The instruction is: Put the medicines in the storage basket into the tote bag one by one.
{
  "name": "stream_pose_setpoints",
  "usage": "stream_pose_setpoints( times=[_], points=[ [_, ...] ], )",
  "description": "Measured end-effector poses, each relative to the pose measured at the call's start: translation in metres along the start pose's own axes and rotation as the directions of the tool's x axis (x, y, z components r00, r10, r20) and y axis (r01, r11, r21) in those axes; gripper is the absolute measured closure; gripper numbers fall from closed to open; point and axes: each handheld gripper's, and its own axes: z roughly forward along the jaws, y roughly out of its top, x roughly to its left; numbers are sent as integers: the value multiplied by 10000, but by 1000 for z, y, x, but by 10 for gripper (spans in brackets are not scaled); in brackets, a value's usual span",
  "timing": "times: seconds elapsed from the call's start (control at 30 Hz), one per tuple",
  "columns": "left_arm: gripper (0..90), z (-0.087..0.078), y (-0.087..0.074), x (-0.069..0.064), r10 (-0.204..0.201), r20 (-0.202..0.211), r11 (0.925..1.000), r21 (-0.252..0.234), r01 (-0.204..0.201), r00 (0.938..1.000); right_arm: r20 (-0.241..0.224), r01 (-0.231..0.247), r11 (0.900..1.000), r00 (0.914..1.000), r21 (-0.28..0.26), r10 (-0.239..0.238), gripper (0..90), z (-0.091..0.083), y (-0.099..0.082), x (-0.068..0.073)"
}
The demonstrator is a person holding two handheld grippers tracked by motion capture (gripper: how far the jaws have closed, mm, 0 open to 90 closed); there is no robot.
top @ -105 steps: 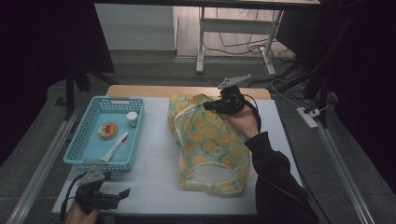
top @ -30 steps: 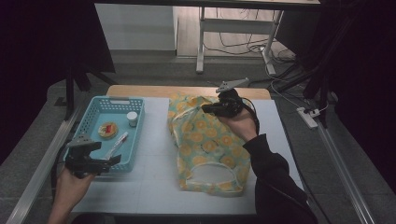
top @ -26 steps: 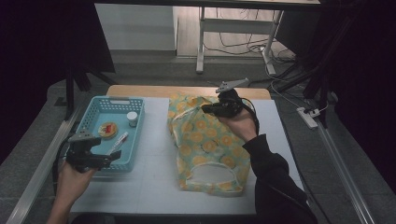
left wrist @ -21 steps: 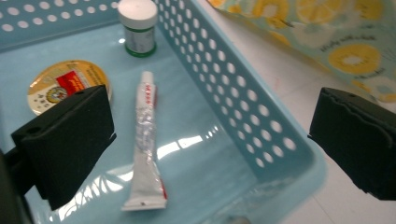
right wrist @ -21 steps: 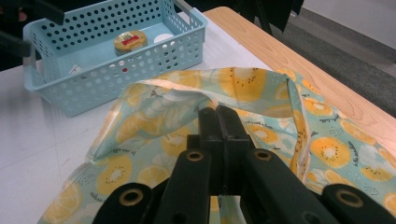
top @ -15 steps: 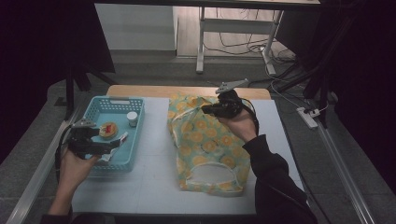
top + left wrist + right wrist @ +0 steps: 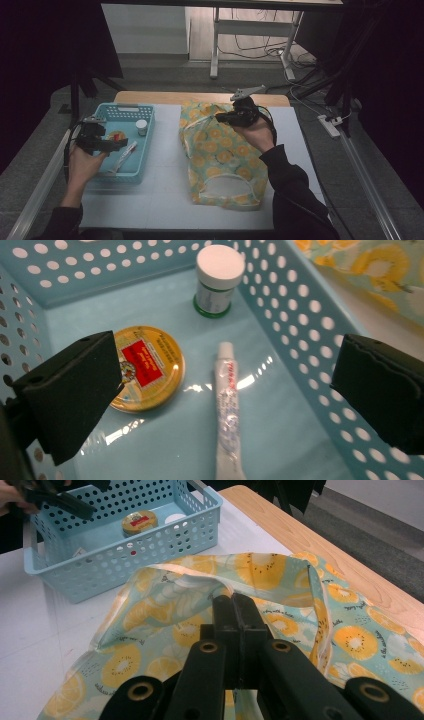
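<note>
While my right gripper (image 7: 235, 605) stays out of this account beyond its jaws, which are clenched on the upper edge of the fruit-print bag (image 7: 220, 155) and lift its mouth off the table, my left gripper (image 7: 220, 385) hangs with its jaws spread wide above the blue basket (image 7: 145, 111). Between those jaws lies the white tube (image 7: 227, 410), flat on the basket floor. Its long axis runs almost straight away from me, cap end (image 7: 225, 347) pointing toward the small white-lidded jar (image 7: 217, 280) at the far wall. I judge the tube light, soft-walled and somewhat slick, so it should be taken across its middle, with a gentle squeeze. Beside it, toward my left jaw, lies the round yellow tin (image 7: 150, 367), just apart from the tube. The bag lies well to the right of the basket on the white table (image 7: 165, 200).
</note>
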Motion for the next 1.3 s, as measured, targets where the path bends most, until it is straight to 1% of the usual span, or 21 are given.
stream_pose_setpoints(
  times=[0.1, 0.27, 0.37, 0.43, 0.47, 0.5, 0.57, 0.63, 0.67, 0.73, 0.77, 0.83, 0.87, 0.9, 1.0, 1.17, 1.2, 1.23, 1.27, 1.3],
  points=[
    [0, 8, 3, 6, -61, -64, 9998, 165, 62, 10000, -19, -13, 10000, 10000, 14, 13, 900, 1, -1, -1],
    [0, 21, 8, 15, 156, -258, 9993, 350, -147, 9995, -25, -46, 10000, 10000, 25, 46, 900, 1, -2, -1],
    [0, 27, 10, 21, 119, -346, 9989, 459, -103, 9993, -25, -48, 10000, 10000, 31, 48, 900, 1, -2, -1],
    [0, 32, 11, 25, 50, -381, 9980, 631, -26, 9993, -27, -45, 10000, 10000, 37, 45, 900, 1, -2, -1],
    [0, 32, 11, 25, 50, -381, 9980, 631, -26, 9993, -23, -45, 10000, 10000, 43, 45, 900, 1, -2, -1],
    [0, 37, 11, 29, 58, -400, 9964, 845, -24, 9992, -25, -55, 10000, 10000, 43, 55, 900, 1, -2, -1],
    [0, 42, 11, 32, 30, -383, 9944, 1053, 10, 9993, -29, -55, 10000, 10000, 54, 55, 900, 1, -1, -1],
    [0, 44, 10, 33, 7, -374, 9940, 1089, 34, 9993, -19, -56, 10000, 10000, 66, 56, 900, 2, -1, -1],
    [0, 49, 10, 35, 49, -356, 9919, 1273, -3, 9994, -17, -56, 10000, 10000, 71, 57, 900, 2, -2, -2],
    [0, 54, 10, 37, 36, -356, 9894, 1452, 16, 9994, -23, -47, 9999, 10000, 103, 47, 900, 2, -2, -2],
    [0, 54, 10, 37, 36, -356, 9894, 1452, 16, 9994, -20, -36, 9999, 10000, 104, 36, 900, 2, -2, -2],
    [0, 58, 9, 39, 7, -381, 9861, 1658, 57, 9993, -29, -42, 9999, 10000, 119, 42, 900, 2, -2, -1],
    [0, 63, 9, 41, -19, -346, 9822, 1877, 83, 9994, -41, -37, 9999, 10000, 125, 37, 900, 2, -2, -1],
    [0, 64, 10, 41, -52, -330, 9798, 1997, 117, 9994, -48, -29, 9999, 10000, 125, 29, 900, 3, -2, -1],
    [0, 69, 12, 42, 13, -380, 9725, 2326, 76, 9993, -47, -36, 9999, 10000, 165, 37, 900, 3, -3, -1],
    [0, 71, 14, 40, 20, -648, 9675, 2524, 144, 9979, -41, -35, 9999, 10000, 152, 36, 900, 3, -4, -1],
    [0, 72, 14, 39, 87, -718, 9656, 2597, 103, 9974, -39, -30, 9999, 10000, 156, 30, 900, 3, -4, -1],
    [0, 72, 14, 39, 87, -718, 9656, 2597, 103, 9974, -50, -31, 9999, 10000, 148, 31, 900, 3, -4, -1],
    [0, 73, 14, 36, 220, -910, 9626, 2708, 35, 9956, -51, -35, 9999, 10000, 147, 36, 900, 3, -4, -1],
    [1, 73, 14, 36, 220, -910, 9626, 2708, 35, 9956, -48, -41, 9999, 10000, 155, 42, 900, 3, -4, -1]
  ],
)
